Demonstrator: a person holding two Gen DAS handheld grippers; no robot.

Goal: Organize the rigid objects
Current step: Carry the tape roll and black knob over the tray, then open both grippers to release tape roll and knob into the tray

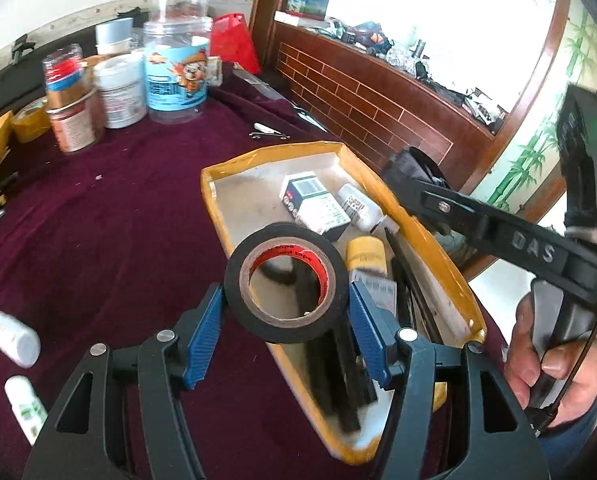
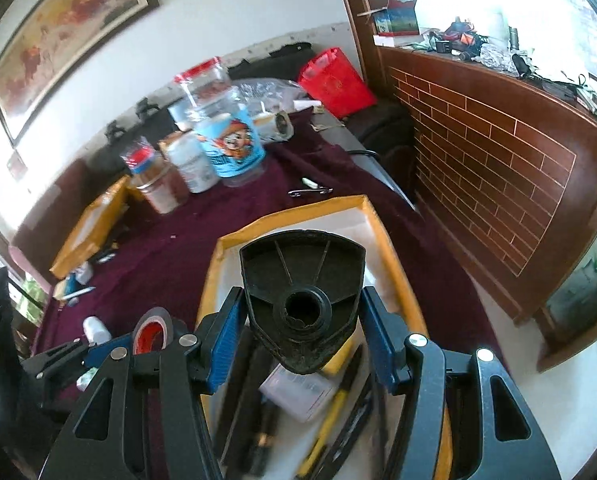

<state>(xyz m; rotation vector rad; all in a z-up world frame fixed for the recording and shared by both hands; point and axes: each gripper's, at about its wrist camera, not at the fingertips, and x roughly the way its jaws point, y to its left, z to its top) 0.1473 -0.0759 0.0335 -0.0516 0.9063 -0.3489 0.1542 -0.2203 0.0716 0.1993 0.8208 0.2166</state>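
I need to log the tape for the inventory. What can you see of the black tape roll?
The black tape roll is a glossy ring with a cardboard core carrying a red printed liner. It hangs tilted, its open centre facing the camera, clamped on both sides by the left gripper, above the near end of the yellow-rimmed tray.

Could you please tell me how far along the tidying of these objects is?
Done: a box, bottles and pens lie in the tray. In hand: the left tongs grip a tape roll, the right tongs a black plastic part, both over the tray. Left: two white bottles on the cloth.
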